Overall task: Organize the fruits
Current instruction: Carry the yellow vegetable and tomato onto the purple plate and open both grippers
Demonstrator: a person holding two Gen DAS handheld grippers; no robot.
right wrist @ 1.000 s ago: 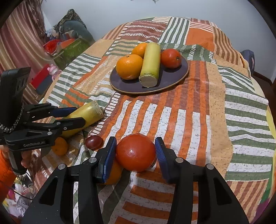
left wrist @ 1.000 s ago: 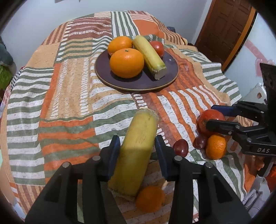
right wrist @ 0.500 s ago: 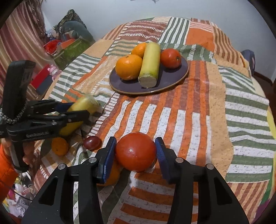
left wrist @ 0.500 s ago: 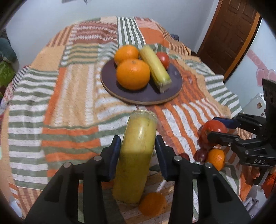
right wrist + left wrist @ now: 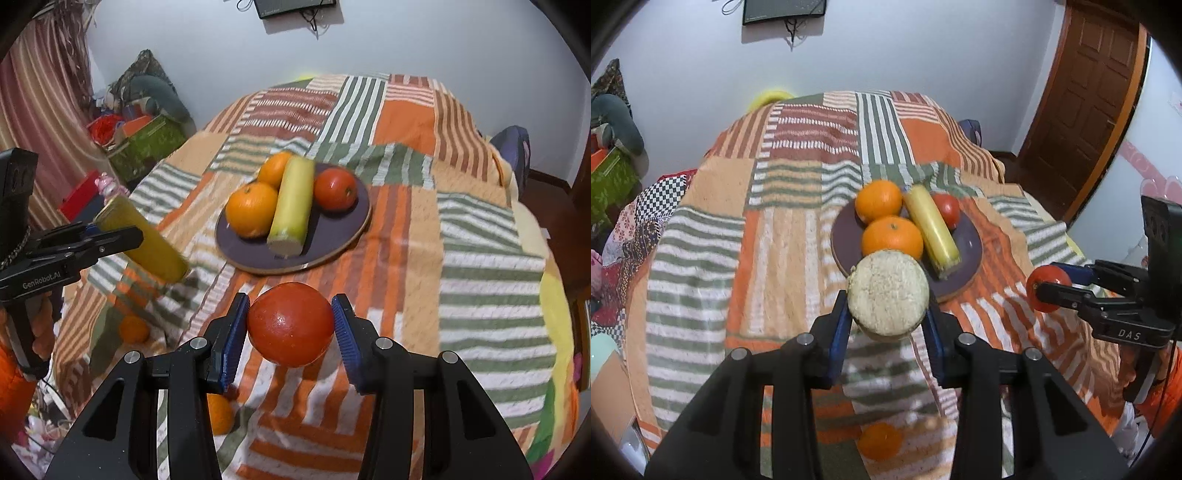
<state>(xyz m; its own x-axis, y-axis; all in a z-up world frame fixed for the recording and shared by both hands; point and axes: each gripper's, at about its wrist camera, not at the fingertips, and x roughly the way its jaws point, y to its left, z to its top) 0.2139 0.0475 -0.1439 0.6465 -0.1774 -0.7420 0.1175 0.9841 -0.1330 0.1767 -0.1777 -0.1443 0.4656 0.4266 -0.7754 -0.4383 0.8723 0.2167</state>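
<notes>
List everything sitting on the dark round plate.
The dark round plate holds two oranges, one long yellow-green cylinder fruit and one red tomato. Anything behind them is hidden.

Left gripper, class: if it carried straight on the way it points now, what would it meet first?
Probably the near orange on the plate, just beyond the yellow cylinder that the left gripper holds; depth is uncertain.

Left hand-held gripper (image 5: pixel 888 325) clamping yellow cylinder (image 5: pixel 888 297) end-on, plate (image 5: pixel 967 243) of fruit beyond
</notes>
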